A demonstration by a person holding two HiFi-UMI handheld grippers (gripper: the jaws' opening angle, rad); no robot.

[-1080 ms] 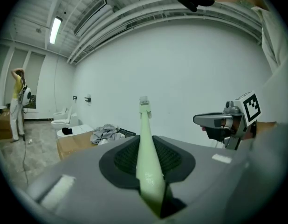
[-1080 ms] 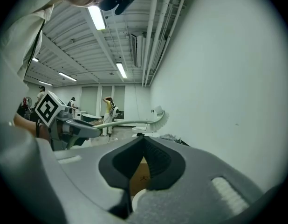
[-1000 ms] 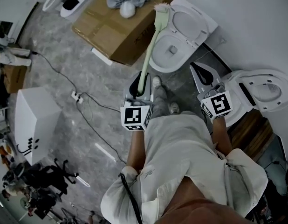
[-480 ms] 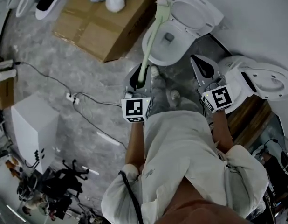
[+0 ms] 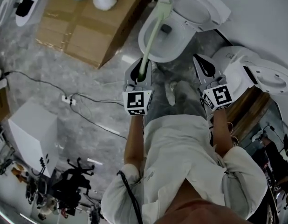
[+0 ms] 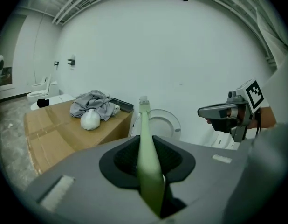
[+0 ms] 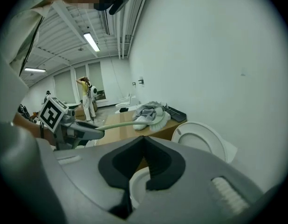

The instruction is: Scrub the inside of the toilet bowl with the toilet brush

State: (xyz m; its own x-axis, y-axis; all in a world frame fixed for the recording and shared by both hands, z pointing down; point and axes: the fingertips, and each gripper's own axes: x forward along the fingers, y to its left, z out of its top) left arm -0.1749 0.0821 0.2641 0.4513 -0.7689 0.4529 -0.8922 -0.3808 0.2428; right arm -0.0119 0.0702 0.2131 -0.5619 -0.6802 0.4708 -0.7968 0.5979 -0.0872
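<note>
My left gripper (image 5: 140, 69) is shut on the handle of the pale green toilet brush (image 5: 151, 36). The handle slants up and away, and the white bristle head (image 5: 163, 4) hangs over the back of the white toilet bowl (image 5: 146, 41), whose lid (image 5: 202, 6) is raised. In the left gripper view the handle (image 6: 146, 157) runs out between the jaws toward the lid (image 6: 165, 122). My right gripper (image 5: 200, 63) is shut on nothing, held right of the bowl. Its own view shows the brush (image 7: 155, 120) and the left gripper (image 7: 74, 129).
A large cardboard box (image 5: 83, 27) with grey cloth and a white bundle stands left of the toilet. A second toilet (image 5: 256, 71) sits close on the right against the wall. A cable with a power strip (image 5: 67, 98) lies on the floor, by a white cabinet (image 5: 30, 134).
The person has stepped toward the toilet, so the bowl is nearer both grippers. The brush head now hangs over the bowl's back instead of left of the lid.
</note>
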